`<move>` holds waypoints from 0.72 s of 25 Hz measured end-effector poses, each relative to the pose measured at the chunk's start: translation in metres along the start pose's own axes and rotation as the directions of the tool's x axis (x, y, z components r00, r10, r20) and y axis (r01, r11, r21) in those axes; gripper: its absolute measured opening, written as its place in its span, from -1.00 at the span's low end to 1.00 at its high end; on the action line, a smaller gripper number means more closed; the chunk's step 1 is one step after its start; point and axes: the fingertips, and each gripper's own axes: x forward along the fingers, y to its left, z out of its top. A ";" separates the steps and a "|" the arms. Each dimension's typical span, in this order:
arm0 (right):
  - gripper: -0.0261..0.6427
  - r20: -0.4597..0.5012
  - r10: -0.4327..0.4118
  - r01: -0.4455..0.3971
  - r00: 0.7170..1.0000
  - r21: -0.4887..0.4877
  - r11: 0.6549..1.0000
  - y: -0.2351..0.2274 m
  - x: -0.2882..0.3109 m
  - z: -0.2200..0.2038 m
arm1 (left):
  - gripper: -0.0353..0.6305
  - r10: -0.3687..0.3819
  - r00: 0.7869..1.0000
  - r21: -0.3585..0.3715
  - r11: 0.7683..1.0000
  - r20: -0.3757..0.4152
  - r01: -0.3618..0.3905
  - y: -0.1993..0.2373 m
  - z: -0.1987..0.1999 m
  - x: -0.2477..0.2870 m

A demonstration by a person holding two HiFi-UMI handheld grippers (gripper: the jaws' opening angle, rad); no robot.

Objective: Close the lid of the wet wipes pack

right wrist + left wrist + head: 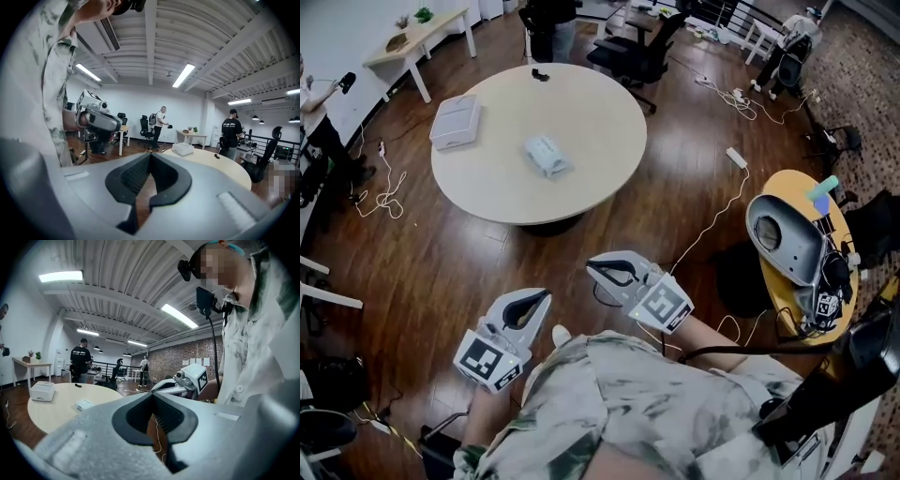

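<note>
1. head view: the round tabletop (600, 122) lies straight ahead of both sets of jaws and well apart from them, with bare wood floor between. nothing stands in that path.
2. the left gripper (547, 294) and right gripper (590, 268) are held close to the person's body. each pair of jaws has its tips closed together on nothing, with only floor showing through the gap behind the tips.
3. a white box (456, 122) sits ahead and left of the left jaws, near the tabletop's far-left edge and clear of the pack.
4. the wet wipes pack (547, 156) lies on the tabletop ahead of both jaws, roughly in line with the left ones. its long axis runs slantwise, far-left to near-right. the right tips look slightly nearer. whether its lid stands open is too small to tell.
5. a small black object (540, 74) lies beyond the pack at the far edge, out of the way.
</note>
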 end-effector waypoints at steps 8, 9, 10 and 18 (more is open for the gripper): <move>-0.91 0.031 0.012 -0.012 0.999 -0.007 1.000 0.014 -0.102 -0.016 | -0.89 0.031 0.999 0.020 0.999 0.007 -0.031 -0.096 0.000 0.035; -0.91 0.041 0.019 -0.019 0.999 -0.007 1.000 0.018 -0.114 -0.016 | -0.89 0.043 0.999 0.021 0.999 0.005 -0.043 -0.108 -0.002 0.037; -0.91 0.048 0.030 -0.029 0.998 -0.011 1.000 0.023 -0.126 -0.018 | -0.89 0.057 0.998 0.019 0.998 0.001 -0.057 -0.121 -0.005 0.038; -0.91 0.041 0.111 -0.110 0.993 -0.028 0.994 0.065 -0.194 -0.043 | -0.89 0.148 0.987 -0.002 0.989 -0.057 -0.149 -0.204 -0.021 0.029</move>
